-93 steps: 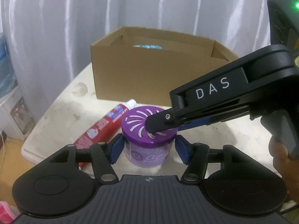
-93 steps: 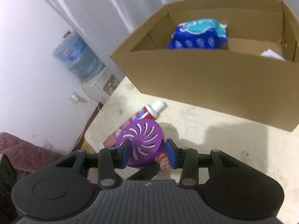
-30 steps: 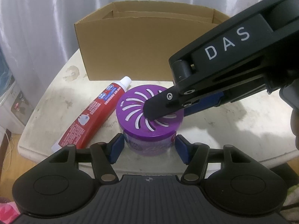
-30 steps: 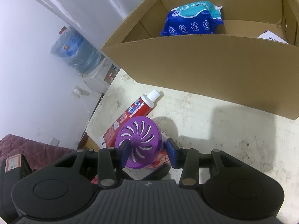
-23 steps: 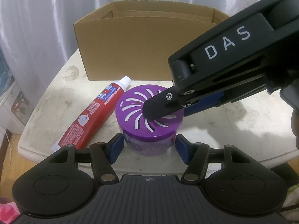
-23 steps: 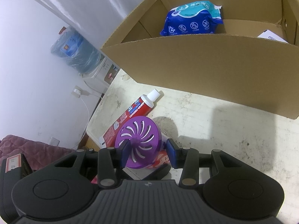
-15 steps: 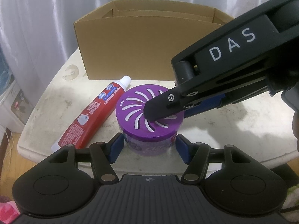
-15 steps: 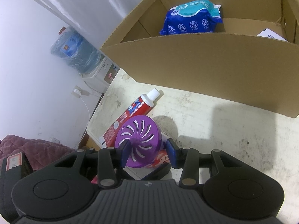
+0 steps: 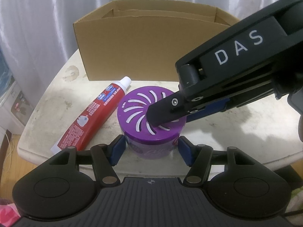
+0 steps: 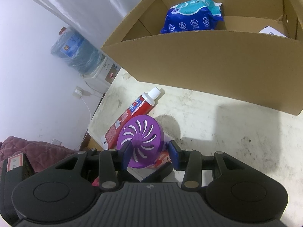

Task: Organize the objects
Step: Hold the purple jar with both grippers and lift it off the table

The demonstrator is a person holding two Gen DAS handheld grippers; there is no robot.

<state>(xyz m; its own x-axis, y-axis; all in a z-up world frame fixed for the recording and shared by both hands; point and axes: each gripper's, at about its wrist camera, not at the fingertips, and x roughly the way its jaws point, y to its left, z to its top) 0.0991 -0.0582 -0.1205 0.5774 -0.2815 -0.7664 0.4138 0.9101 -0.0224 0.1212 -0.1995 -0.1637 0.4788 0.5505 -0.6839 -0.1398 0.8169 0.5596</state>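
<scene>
Straddling the purple air freshener point(image 9: 149, 121) without visible pad contact, the left gripper point(image 9: 151, 148) stands released, while the right gripper point(image 10: 150, 154) clamps its vented lid, toothpaste tube point(image 9: 92, 115) at 10 o'clock.

The left claw point(image 9: 151, 148) points steeply down toward the near edge of the table point(image 9: 246, 128), its two blue pads point(image 9: 117, 148) set on either side of the purple air freshener jar point(image 9: 149, 130), each standing just clear of the jar's wall rather than pressing it. The right claw point(image 10: 150, 154) reaches in from the right, angled down, with its dark finger tip lying across the jar's slotted lid. In its own view its blue pads point(image 10: 175, 155) straddle the lid's rim; whether they press on it cannot be told. Part of a hand point(image 9: 300, 126) shows at the right edge.
</scene>
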